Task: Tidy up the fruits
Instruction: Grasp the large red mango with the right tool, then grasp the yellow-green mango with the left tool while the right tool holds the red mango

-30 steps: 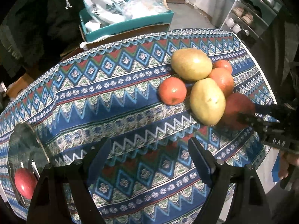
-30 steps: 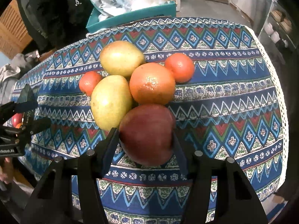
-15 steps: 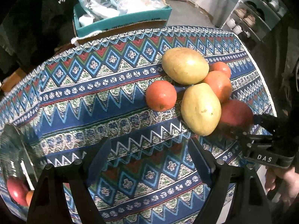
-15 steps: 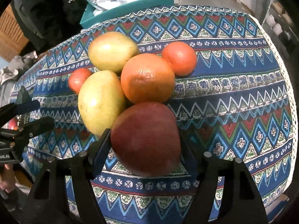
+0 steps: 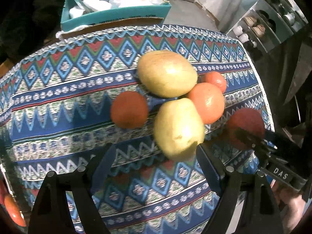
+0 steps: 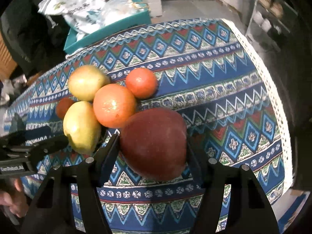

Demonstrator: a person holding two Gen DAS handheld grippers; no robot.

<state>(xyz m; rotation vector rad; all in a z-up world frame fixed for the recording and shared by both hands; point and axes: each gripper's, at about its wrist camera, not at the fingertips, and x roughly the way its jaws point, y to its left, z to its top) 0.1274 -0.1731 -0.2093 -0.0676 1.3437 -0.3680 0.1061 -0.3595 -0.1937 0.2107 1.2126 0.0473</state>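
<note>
A dark red apple (image 6: 154,142) sits between the right tool's (image 6: 151,146) closing jaws. Just beyond it cluster a large orange (image 6: 114,105), two yellow-green pears (image 6: 81,126) and two small tangerines (image 6: 141,85).

Grey floor (image 6: 195,9), possibly shelving (image 5: 273,25).

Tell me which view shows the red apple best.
The right wrist view: the red apple fills the centre, sharp and large, between the right gripper fingers, whose jaws are closing. In the left wrist view the apple is small, blurred, near the table's right edge, partly behind that gripper.
</note>
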